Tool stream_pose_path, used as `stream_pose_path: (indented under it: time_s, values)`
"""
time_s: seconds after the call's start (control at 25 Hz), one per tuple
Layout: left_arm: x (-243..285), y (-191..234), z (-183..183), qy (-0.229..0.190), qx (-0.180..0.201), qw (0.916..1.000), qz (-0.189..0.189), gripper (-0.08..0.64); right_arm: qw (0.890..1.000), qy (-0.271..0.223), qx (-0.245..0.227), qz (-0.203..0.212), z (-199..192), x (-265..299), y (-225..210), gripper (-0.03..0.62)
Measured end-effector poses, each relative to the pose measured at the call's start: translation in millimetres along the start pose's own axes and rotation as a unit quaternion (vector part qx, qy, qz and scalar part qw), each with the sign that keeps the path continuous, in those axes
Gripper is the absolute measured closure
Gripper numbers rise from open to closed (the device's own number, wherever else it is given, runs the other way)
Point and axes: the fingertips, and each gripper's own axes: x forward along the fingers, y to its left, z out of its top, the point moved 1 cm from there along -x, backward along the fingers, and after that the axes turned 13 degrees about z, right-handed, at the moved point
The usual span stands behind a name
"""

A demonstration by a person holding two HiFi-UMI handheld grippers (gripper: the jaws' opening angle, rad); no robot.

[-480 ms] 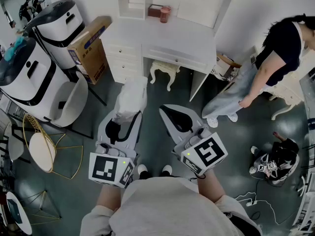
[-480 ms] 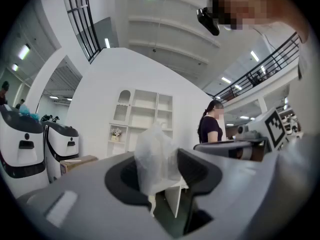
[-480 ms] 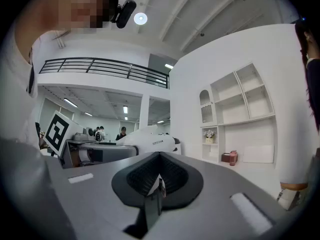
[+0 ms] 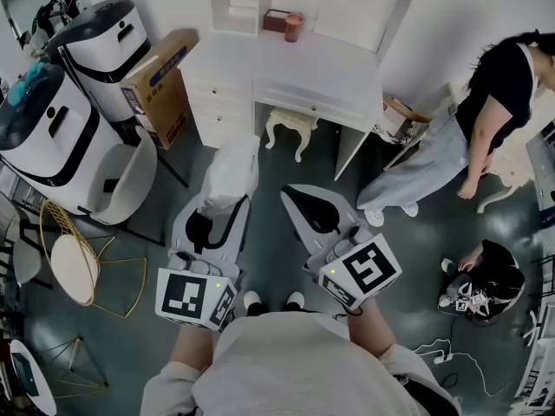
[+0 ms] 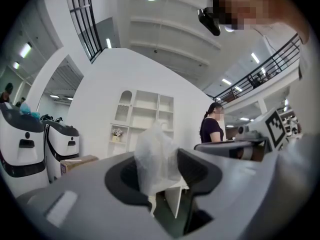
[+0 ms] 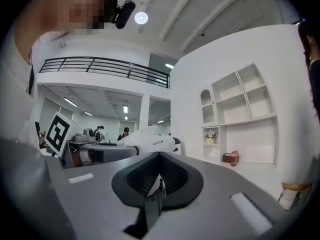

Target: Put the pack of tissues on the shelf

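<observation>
Fingers of the left gripper are pinching the pack of tissues, holding it out toward the shelf well ahead, ready for placing, while the right gripper is idling beside it, closed together and empty.

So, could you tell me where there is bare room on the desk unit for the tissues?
Bare: the desktop in front of the brown box and pink cup, and the wide shelves above them. The flowers fill their narrow cubby.
</observation>
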Motion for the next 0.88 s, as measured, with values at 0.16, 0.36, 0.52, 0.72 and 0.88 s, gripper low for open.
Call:
stream_pose_path:
  time_s: [0.16, 0.36, 0.52, 0.72, 0.88]
  values:
    - [2, -3, -4, -0.002, 0.002, 1.0, 0.001, 0.387, 1.0, -0.008, 0.007, 0.005, -4, -1, -2, 0.592]
    - [-7, 32, 4, -0.005, 0.002, 1.0, -0.004, 0.387, 1.0, -0.018, 0.012, -0.008, 4, 27, 13, 0.592]
    - [-15, 62, 7, -0.006, -0.003, 0.9999, -0.01, 0.387, 0.999, -0.026, 0.009, -0.015, 10, 50, 30, 0.592]
    - [-16, 70, 3, -0.006, -0.005, 0.9999, -0.015, 0.387, 1.0, -0.019, 0.008, -0.02, 2, 56, 38, 0.592]
    - [-11, 76, 2, -0.007, -0.009, 0.9998, -0.017, 0.387, 1.0, -0.015, 0.004, -0.024, -1, 60, 36, 0.592]
